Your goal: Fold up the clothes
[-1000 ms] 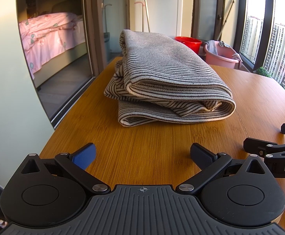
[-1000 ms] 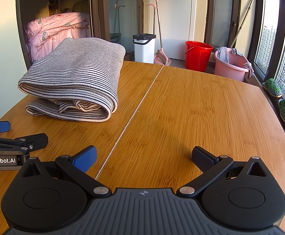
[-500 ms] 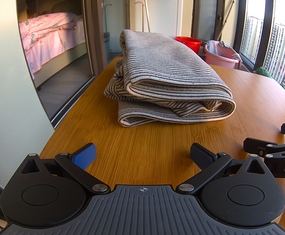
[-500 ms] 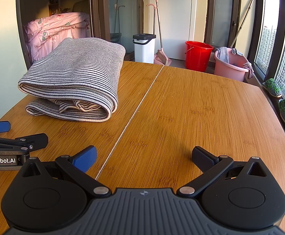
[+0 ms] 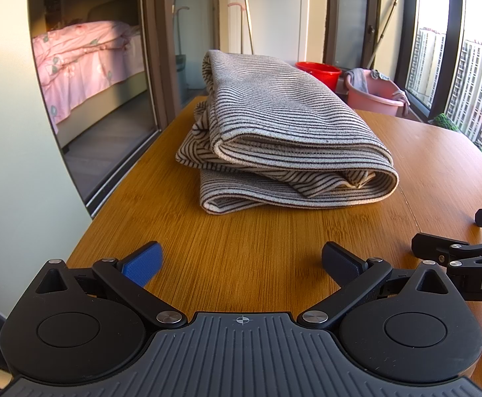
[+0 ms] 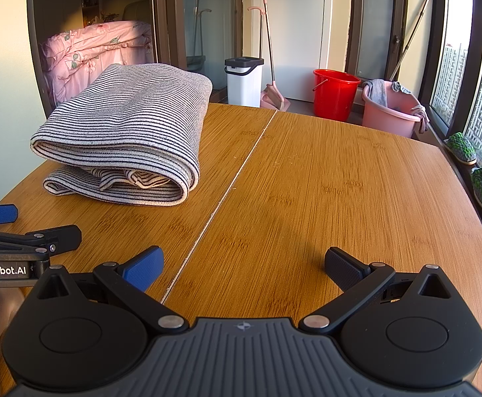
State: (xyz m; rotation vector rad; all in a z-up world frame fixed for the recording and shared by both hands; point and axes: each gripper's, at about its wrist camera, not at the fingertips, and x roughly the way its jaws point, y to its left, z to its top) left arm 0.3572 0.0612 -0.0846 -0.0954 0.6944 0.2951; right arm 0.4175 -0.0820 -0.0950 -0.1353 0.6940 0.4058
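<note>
The wooden table [image 6: 323, 178] fills most of both views, a pale seam running from its near edge to its far edge, and on its far left part lies the striped garment [image 5: 284, 139], folded into a thick bundle of several layers with a rounded fold on its right side and looser edges showing at its near end. Beyond the table's far edge stand a red bucket [image 6: 335, 94], a pink basin [image 6: 389, 112] and a white bin [image 6: 244, 81] (none of them seems to bear on the work). Nearer the camera, the left gripper [image 5: 241, 261] hovers low over bare wood, directly in front of the bundle but well apart from it; its jaws are spread wide and grip nothing. The right gripper [image 6: 244, 264] sits just beside it to the right, close to the seam, its jaws equally wide and empty. Judging from how compact the bundle is, the folding looks finished or nearly so, and the step in hand reads as a pause after release. If any move remains, it would call for tidying the loose lower layer at the near left corner, or for setting the bundle aside.
</note>
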